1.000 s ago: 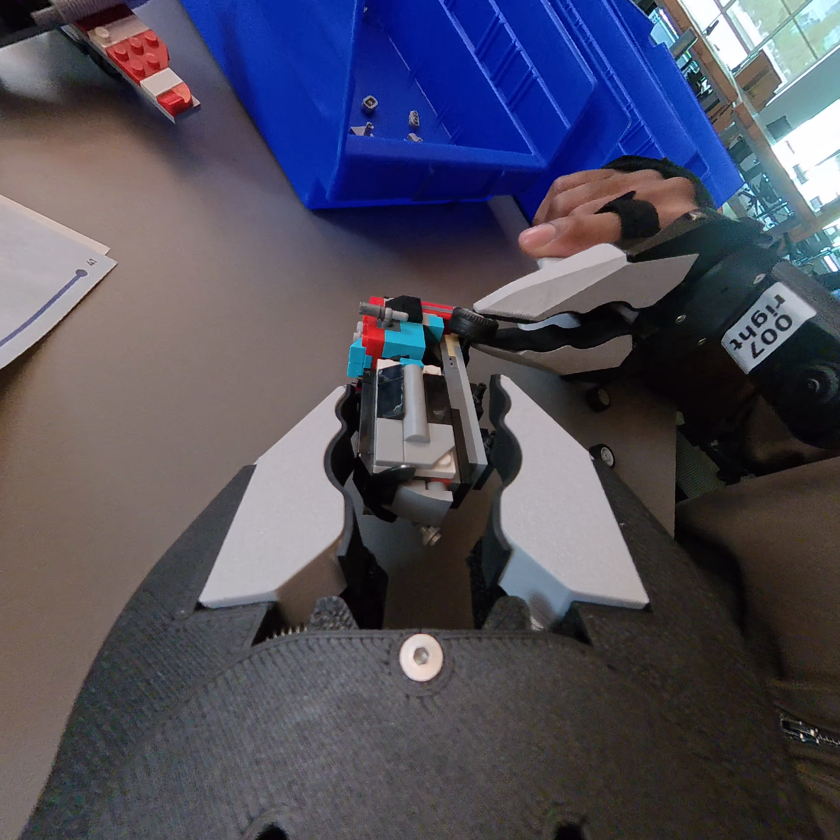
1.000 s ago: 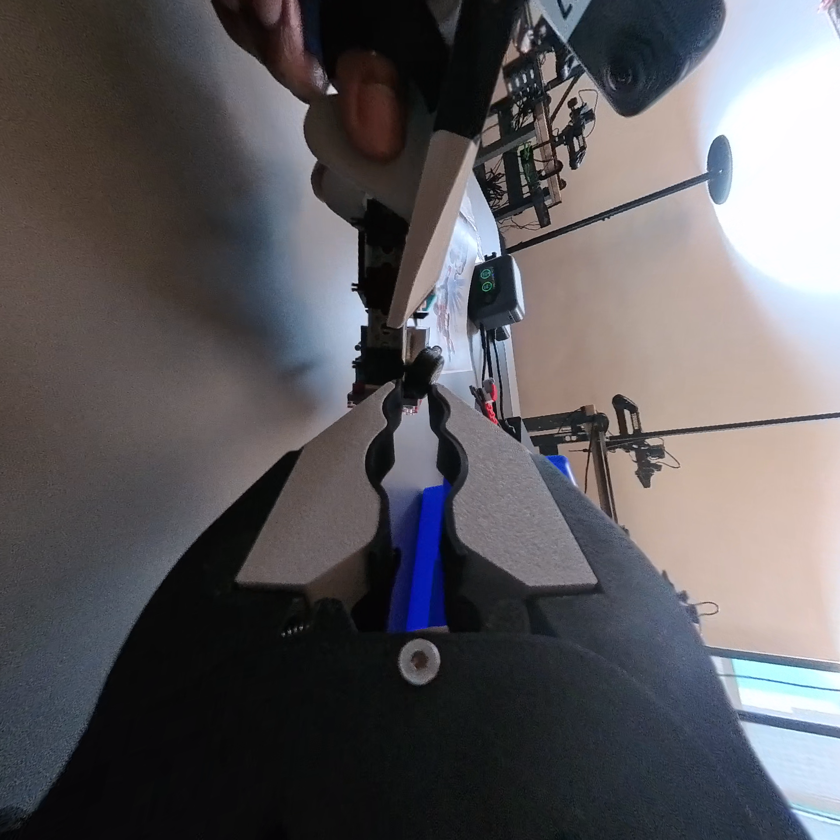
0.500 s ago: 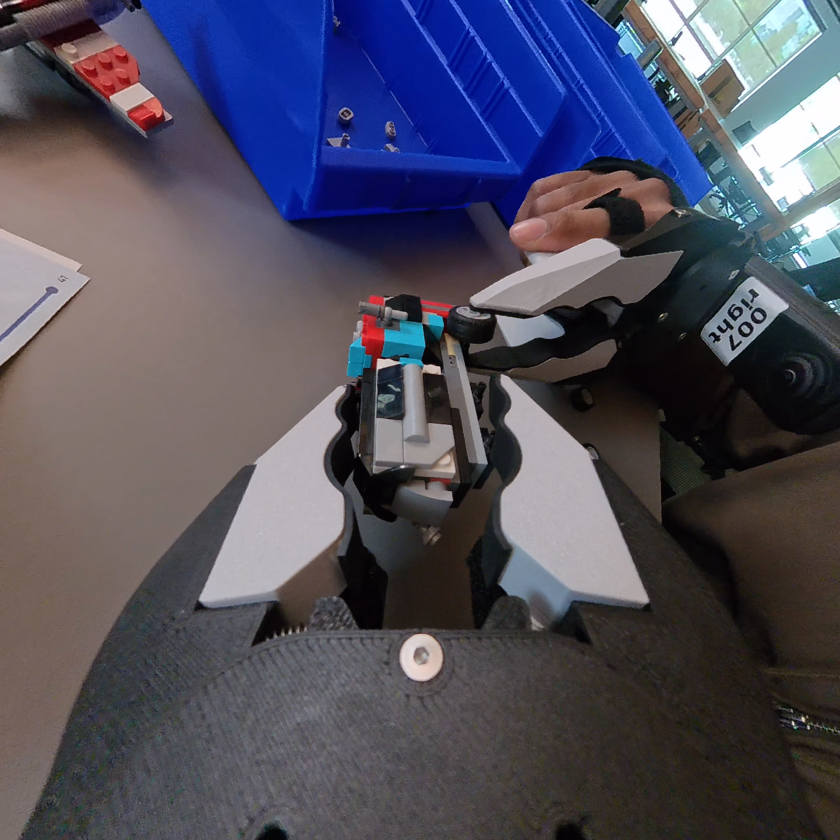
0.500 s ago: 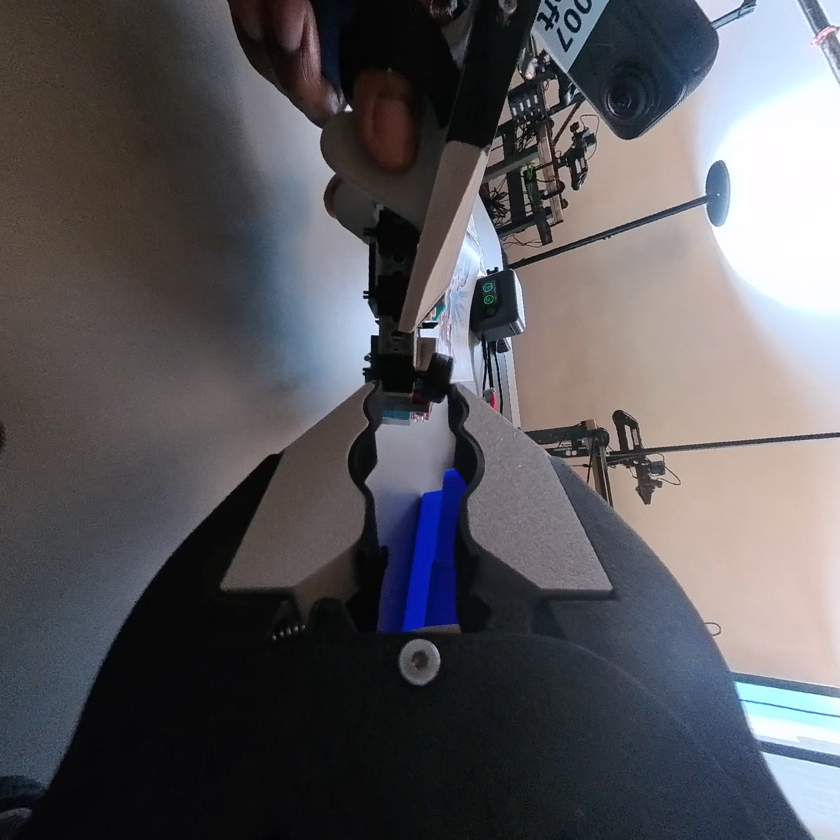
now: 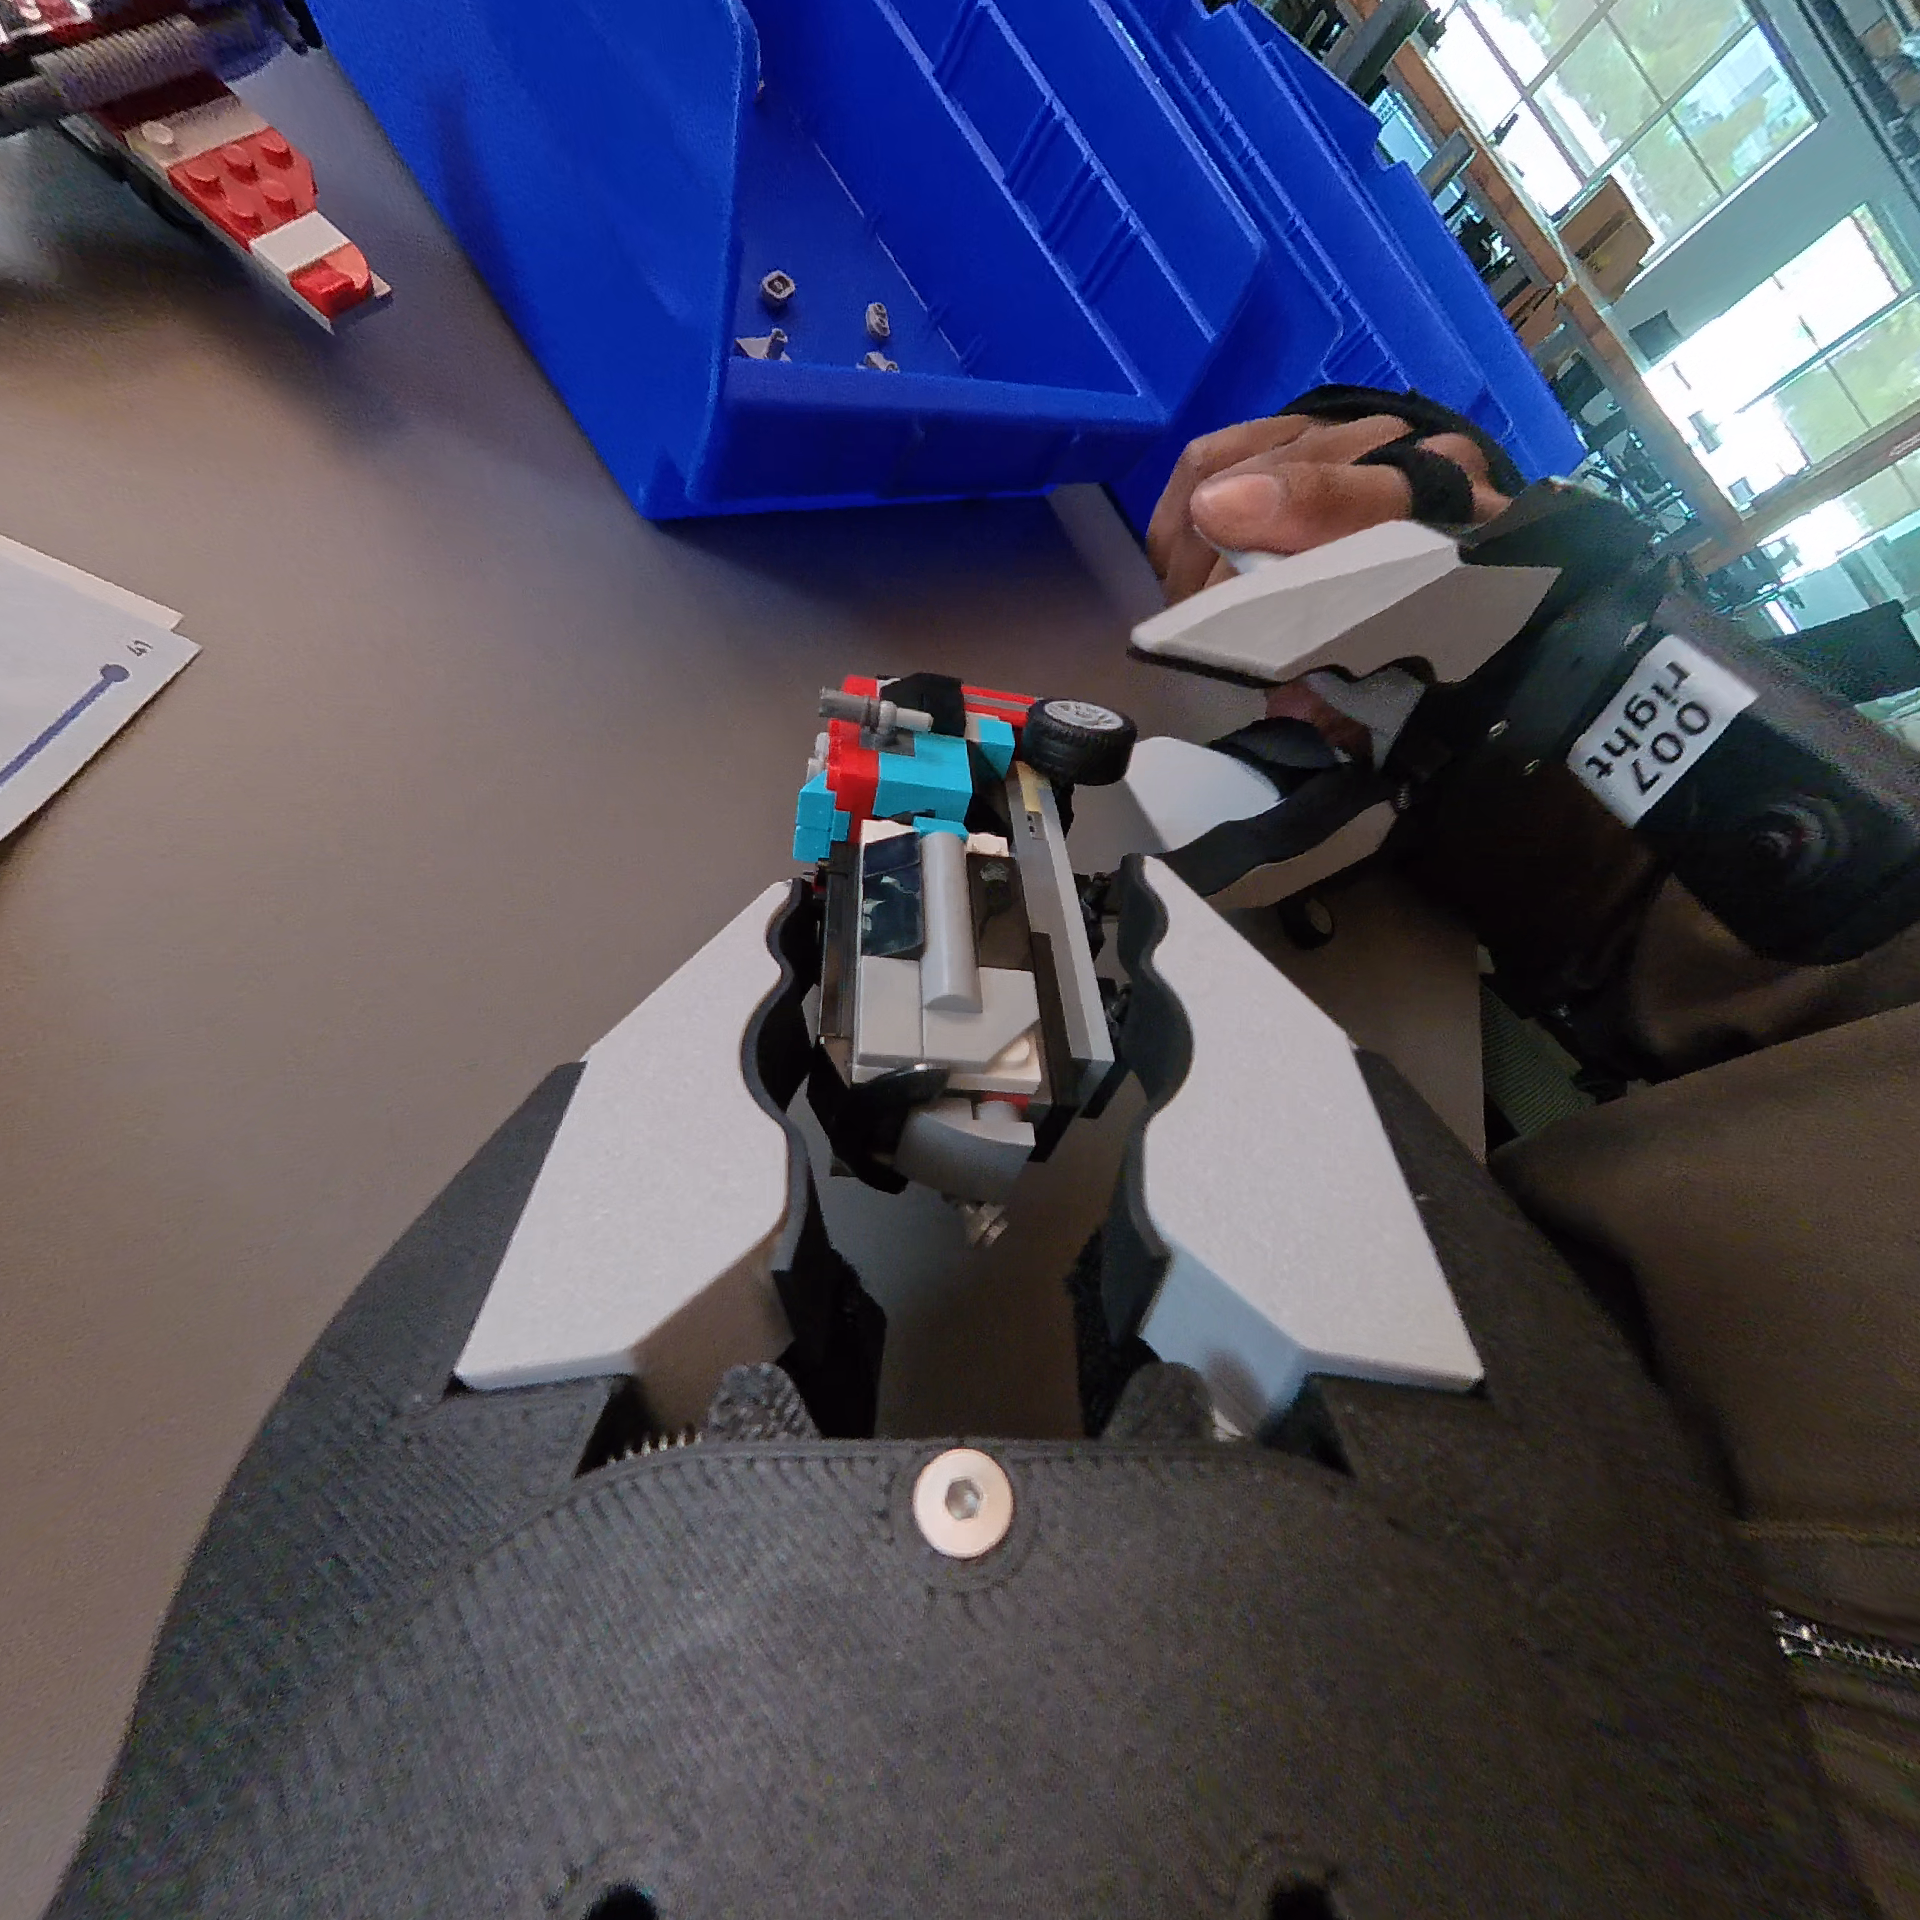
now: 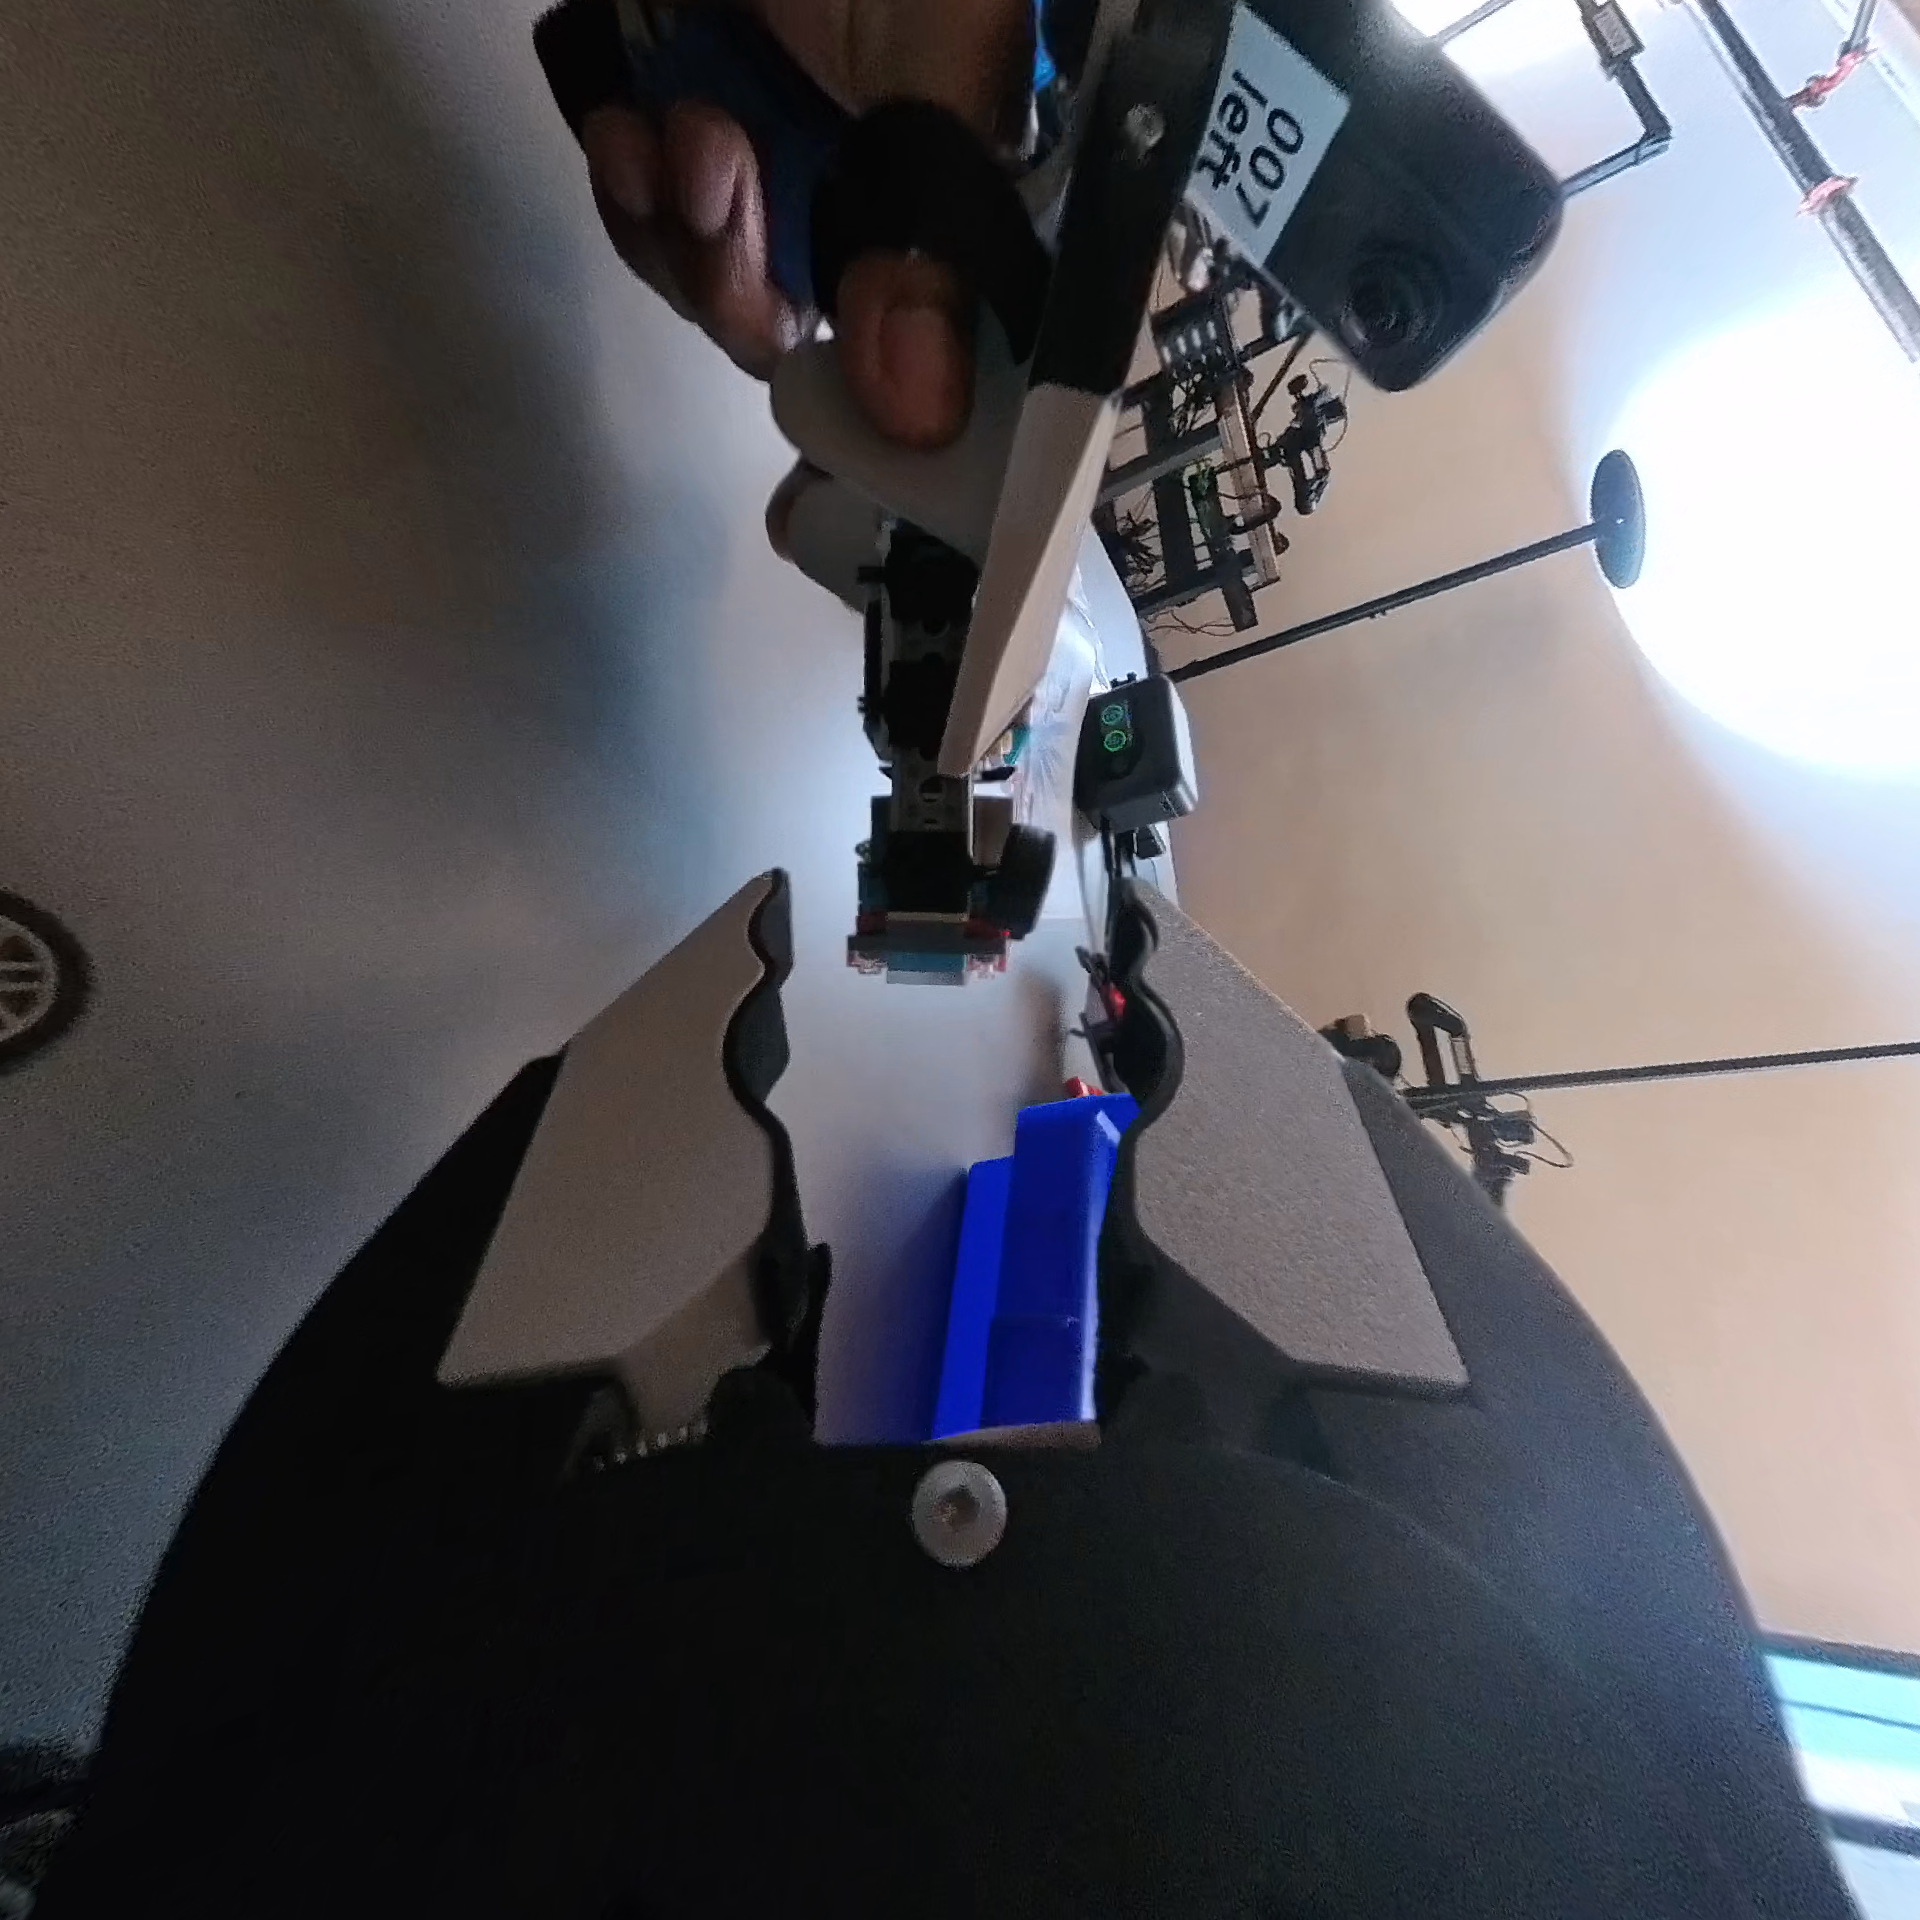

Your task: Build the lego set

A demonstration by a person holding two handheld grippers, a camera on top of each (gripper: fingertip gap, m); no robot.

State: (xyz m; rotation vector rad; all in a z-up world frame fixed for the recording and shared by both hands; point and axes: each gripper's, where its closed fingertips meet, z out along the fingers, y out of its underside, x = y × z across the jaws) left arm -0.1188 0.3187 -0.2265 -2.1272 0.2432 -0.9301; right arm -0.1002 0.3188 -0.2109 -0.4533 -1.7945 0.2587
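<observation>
- Here the left claw [image 5: 961,935] pinches a small brick-built toy vehicle [image 5: 935,914], its grey fingers [image 5: 665,1122] pressed against the two long sides of the grey and black body
- The vehicle is held up off the dark bench [image 5: 364,727], tipped on its side, with its red and turquoise end [image 5: 883,769] pointing away from the left claw
- A black wheel [image 5: 1081,740] with a grey hub sits at the far corner of the vehicle, beside the right claw [image 5: 1184,717]
- The right claw stands spread wide with nothing between its fingers; its upper finger [image 5: 1309,613] hangs just above the wheel, apart from it, and the lower one lies just beyond the wheel
- From the right wrist view the vehicle's end [image 6: 925,935] lies ahead of the spread fingertips, not between them; whether anything brushes it there is hard to tell in the dim light
- The vehicle looks light and stiff, yet it is made of pressed-together bricks, so it would probably come apart under a twist or a hard squeeze
- The flat long sides of the body seem the soundest place to take hold; the small grey stud piece [image 5: 868,712] and the wheel look likelier to pop off
- Blue bins [image 5: 935,260] stand behind, one holding a few small grey parts [image 5: 821,322], a red and white brick piece [image 5: 260,208] lies farther left, and a printed sheet [image 5: 73,707] lies at the left edge
</observation>
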